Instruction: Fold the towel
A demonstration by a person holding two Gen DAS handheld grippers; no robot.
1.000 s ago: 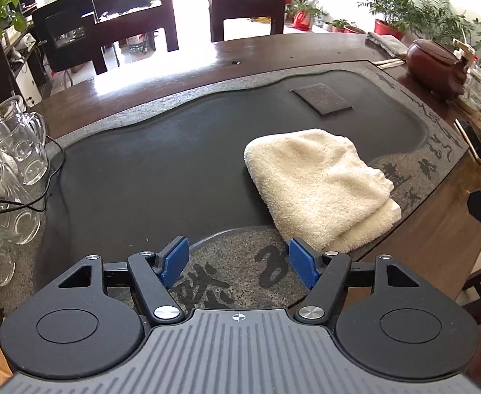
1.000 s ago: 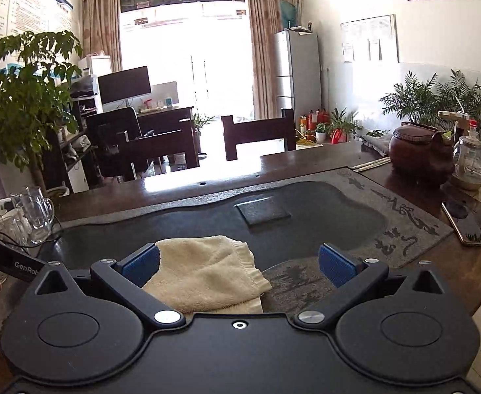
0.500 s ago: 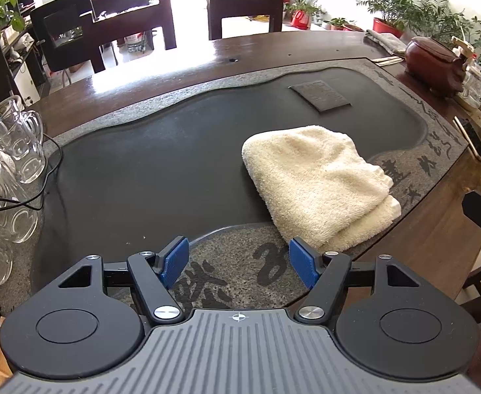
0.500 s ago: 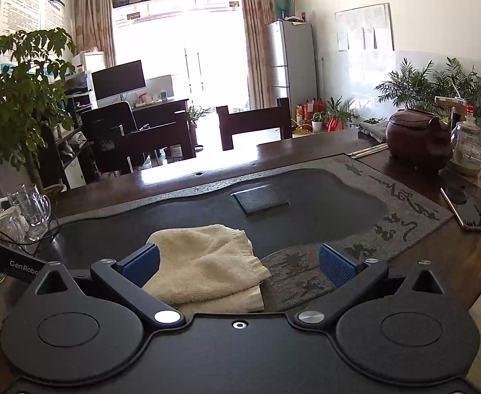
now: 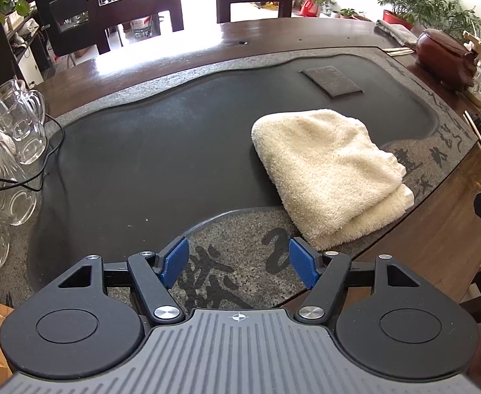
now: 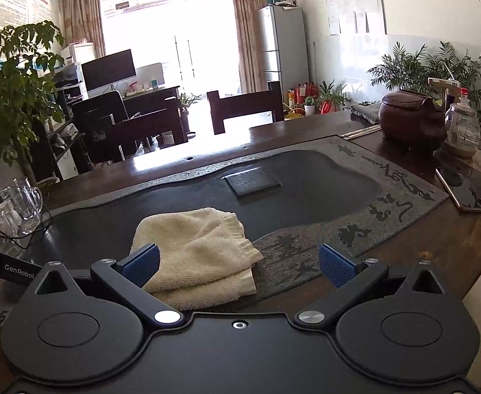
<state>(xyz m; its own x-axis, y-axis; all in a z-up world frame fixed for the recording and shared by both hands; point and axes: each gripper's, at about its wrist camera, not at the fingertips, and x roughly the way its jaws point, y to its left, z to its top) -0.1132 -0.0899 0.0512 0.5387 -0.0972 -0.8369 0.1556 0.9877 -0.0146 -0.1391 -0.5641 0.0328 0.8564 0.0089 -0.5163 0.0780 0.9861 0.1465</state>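
The towel (image 5: 329,174) lies doubled by the bench's (image 5: 431,239) near edge. Left tool (image 5: 239,264) and right tool (image 6: 239,264) both gape, empty; square its stacked hems before pressing flat.

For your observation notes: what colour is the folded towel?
Cream; the towel shows best in the left wrist view.

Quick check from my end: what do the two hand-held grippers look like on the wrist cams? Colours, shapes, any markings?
Left hand-held gripper: black linkage arms with silver pivot screws, round black discs on each side, ribbed blue pads, and a grey ribbed body bearing a small white crosshair mark. Right hand-held gripper: same black arms, discs and blue pads, but a smooth black body. White "GenRobot" lettering shows on the left one's side.
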